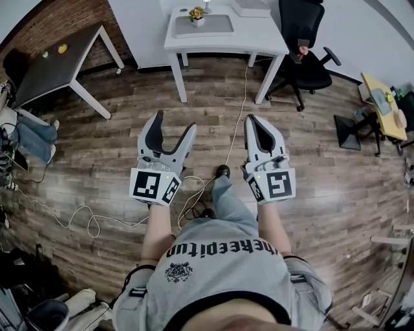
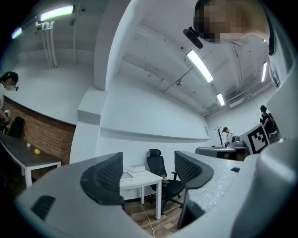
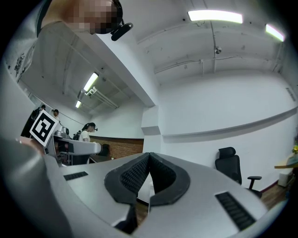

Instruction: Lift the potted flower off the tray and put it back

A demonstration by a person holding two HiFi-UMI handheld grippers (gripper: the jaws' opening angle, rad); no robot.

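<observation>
Jaws standing apart, empty, on left gripper (image 1: 175, 123), pressing together on right gripper (image 1: 251, 120), potted flower (image 1: 197, 15) sitting on tray (image 1: 220, 26) on bench (image 1: 259, 40) well ahead, cable (image 1: 239, 123) trailing between, chair (image 1: 304, 42) beside.

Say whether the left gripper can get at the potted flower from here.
Probably not yet: the left gripper, jaws apart, hangs well short of the potted flower on the white table. Only floor lies between.

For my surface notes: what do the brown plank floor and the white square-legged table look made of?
The brown plank floor looks like wood or wood-look laminate with a low sheen: grain and staggered board seams show. The white square-legged table seems to be painted or laminated board, smooth and plain; which of the two cannot be told.
</observation>
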